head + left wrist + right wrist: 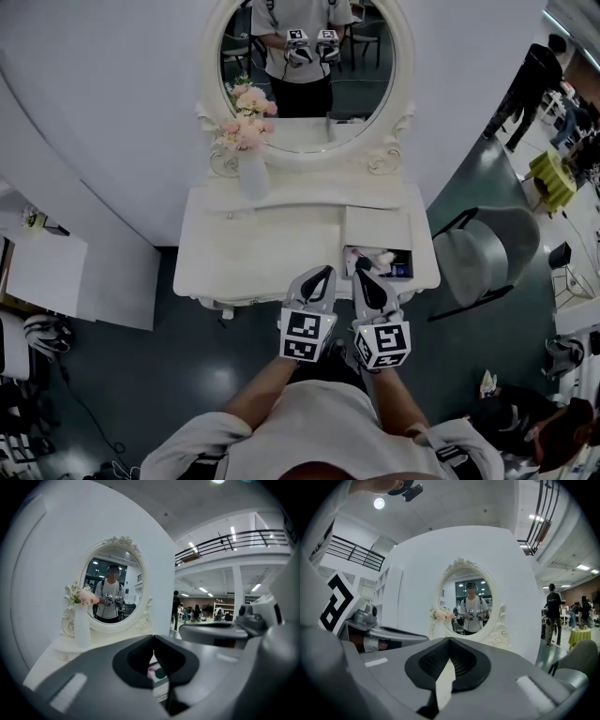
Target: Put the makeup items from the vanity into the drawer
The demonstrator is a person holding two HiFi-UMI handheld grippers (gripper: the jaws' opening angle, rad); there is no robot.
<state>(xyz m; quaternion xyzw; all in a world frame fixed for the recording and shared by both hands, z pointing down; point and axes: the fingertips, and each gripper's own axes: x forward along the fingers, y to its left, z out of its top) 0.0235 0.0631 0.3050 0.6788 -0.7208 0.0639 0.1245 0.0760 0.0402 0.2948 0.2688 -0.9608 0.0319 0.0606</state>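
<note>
- Looking down from the head view, the white carved vanity top [262,242] is bare except for a white vase of pink flowers [252,171] at upper centre.
- The small makeup items [380,260] lie in the open white drawer [412,265], centre right.
- I judge that only closing the drawer remains.
- My grey left gripper [322,277] and grey right gripper [367,279] are both clenched on nothing.
- I can read no writing, only black-and-white square markers [302,335].

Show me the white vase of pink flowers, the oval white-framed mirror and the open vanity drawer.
White vase of pink flowers [253,174]: head view, on the vase body.
Oval white-framed mirror [307,75]: head view, on the glass.
Open vanity drawer [394,249]: head view, on its back edge.
</note>
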